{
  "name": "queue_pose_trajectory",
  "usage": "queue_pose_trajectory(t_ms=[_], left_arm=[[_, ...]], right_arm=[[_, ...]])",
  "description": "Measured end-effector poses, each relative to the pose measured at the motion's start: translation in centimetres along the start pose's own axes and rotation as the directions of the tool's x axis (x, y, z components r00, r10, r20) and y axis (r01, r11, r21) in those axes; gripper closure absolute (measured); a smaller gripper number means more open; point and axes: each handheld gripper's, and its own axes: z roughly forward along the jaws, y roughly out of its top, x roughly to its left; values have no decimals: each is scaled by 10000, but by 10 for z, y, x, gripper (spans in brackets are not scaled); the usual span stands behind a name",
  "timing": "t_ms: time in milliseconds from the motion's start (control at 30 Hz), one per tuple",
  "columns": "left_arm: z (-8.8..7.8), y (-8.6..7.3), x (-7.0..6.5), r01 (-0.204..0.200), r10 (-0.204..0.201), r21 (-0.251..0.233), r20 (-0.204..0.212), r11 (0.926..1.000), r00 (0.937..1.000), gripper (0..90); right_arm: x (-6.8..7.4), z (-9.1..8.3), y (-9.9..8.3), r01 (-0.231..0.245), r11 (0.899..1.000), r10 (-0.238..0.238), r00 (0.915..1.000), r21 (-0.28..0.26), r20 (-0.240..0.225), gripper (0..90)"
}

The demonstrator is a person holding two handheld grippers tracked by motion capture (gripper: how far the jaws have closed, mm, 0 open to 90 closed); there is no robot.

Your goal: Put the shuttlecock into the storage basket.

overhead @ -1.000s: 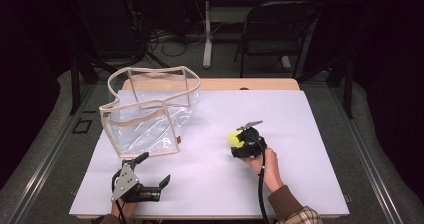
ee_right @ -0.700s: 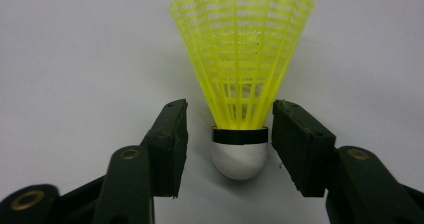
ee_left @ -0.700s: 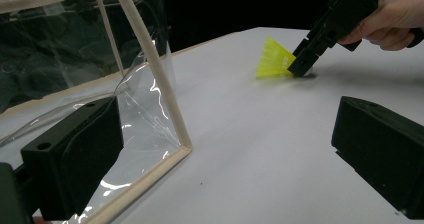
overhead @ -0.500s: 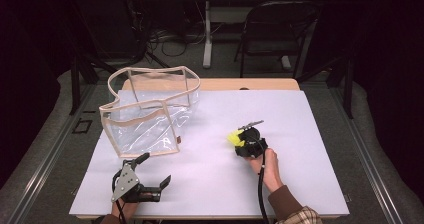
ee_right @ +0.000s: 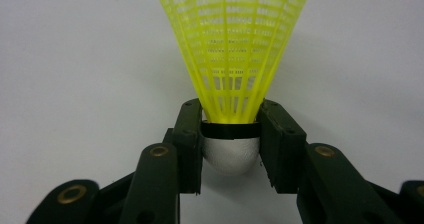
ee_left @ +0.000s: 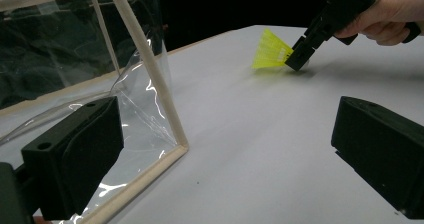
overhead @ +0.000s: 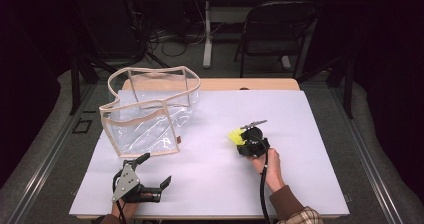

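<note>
A yellow shuttlecock (overhead: 234, 136) (ee_left: 270, 51) (ee_right: 232, 49) lies on the white table right of centre. My right gripper (overhead: 241, 143) (ee_left: 298, 59) (ee_right: 231, 130) is shut on its white cork, skirt pointing away from the jaws. The jaws have just been closing, with the cork between them. My left gripper (overhead: 158, 168) (ee_left: 227, 154) stands open near the table's front left edge, nothing between its jaws. A clear plastic bag (overhead: 145, 119) (ee_left: 60, 59) with beige trim stands just beyond it, mouth open upward.
The white table top (overhead: 300, 114) ends in a wooden strip at the back. A folding chair (overhead: 280, 34) and cables sit on the dark floor behind the table. A wide bare stretch of table lies between the two grippers.
The right gripper's jaws have drawn in on the shuttlecock's cork. Both hands and the bag stay where they were.
</note>
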Motion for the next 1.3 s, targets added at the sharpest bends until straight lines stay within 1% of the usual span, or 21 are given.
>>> queue_pose_trajectory(t_ms=[100,167,333,500,633,867,1000,1167,1200,1300], left_arm=[[0,0,0,-2,2,18,-1,10000,10000,3],[0,0,0,16,-16,18,1,10000,10000,3],[0,0,0,-8,8,28,-10,10000,10000,2],[0,0,0,-32,32,3,-5,10000,10000,2],[0,0,-1,-17,17,0,-6,10000,10000,2],[0,0,-1,-19,19,2,-5,10000,10000,2],[-1,0,0,-21,21,25,-99,10000,9999,3],[-1,0,0,22,-22,13,-115,10000,9999,4],[0,0,0,8,-8,34,-104,10000,9999,4],[0,0,0,8,-7,46,-89,10000,10000,4]], right_arm=[[1,-2,0,59,10000,-59,10000,-53,-12,646],[2,-4,1,178,9998,-178,9998,-64,75,646],[1,-7,1,295,9994,-293,9994,-169,162,646],[-1,-14,3,312,9992,-306,9993,-267,226,645],[-2,-18,4,346,9986,-337,9992,-403,209,645],[-1,-22,5,467,9979,-456,9986,-438,257,646],[0,-26,6,593,9967,-583,9981,-551,195,646],[-1,-30,6,628,9962,-615,9979,-610,220,646],[-1,-31,7,688,9951,-675,9975,-713,209,646],[-2,-33,7,707,9944,-693,9974,-791,207,646]])
